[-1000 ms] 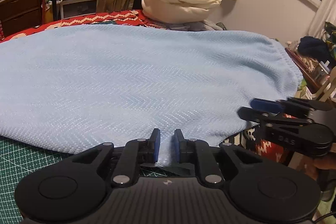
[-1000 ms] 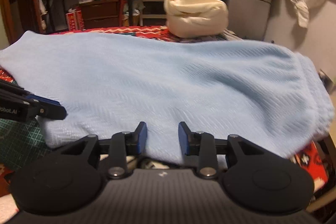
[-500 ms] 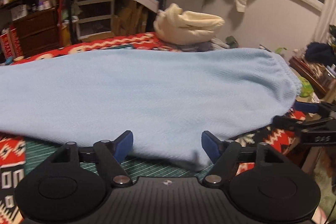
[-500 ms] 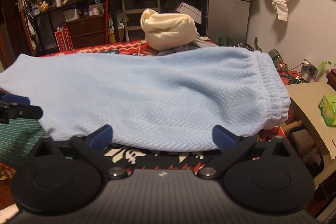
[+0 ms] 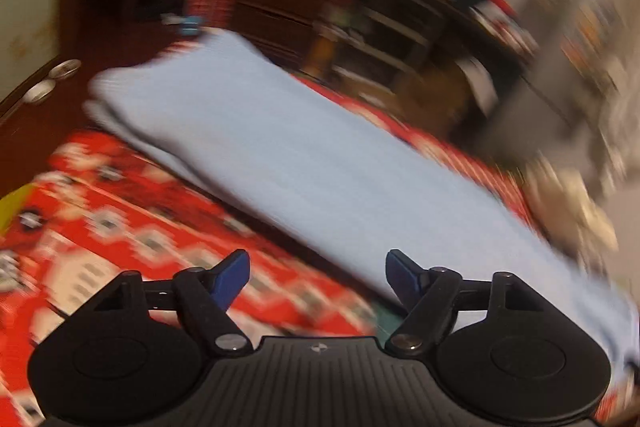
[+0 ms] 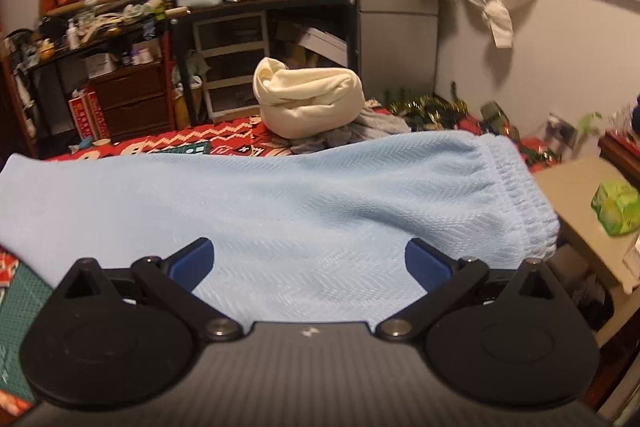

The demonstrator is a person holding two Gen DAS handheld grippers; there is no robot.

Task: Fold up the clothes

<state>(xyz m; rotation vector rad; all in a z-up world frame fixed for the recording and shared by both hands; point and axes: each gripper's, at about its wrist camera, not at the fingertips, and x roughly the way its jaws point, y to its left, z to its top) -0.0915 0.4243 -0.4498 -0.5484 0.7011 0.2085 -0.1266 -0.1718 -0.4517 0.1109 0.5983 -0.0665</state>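
Right gripper [image 6: 308, 263] alone shows garment's [image 6: 280, 207] waistband [image 6: 516, 195].

Left wrist view heavily motion-blurred: far shelving [image 5: 360, 7] unreadable, red patterned cover [image 5: 120, 227] smeared, light blue garment [image 5: 304, 171] weave lost and its near right end cut by the frame. In right wrist view garment's near edge is hidden behind the right gripper [image 6: 308, 263]

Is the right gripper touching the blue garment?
Apart. In the right wrist view the right gripper is wide open, its blue pads clear above the blue garment, gripping no cloth.
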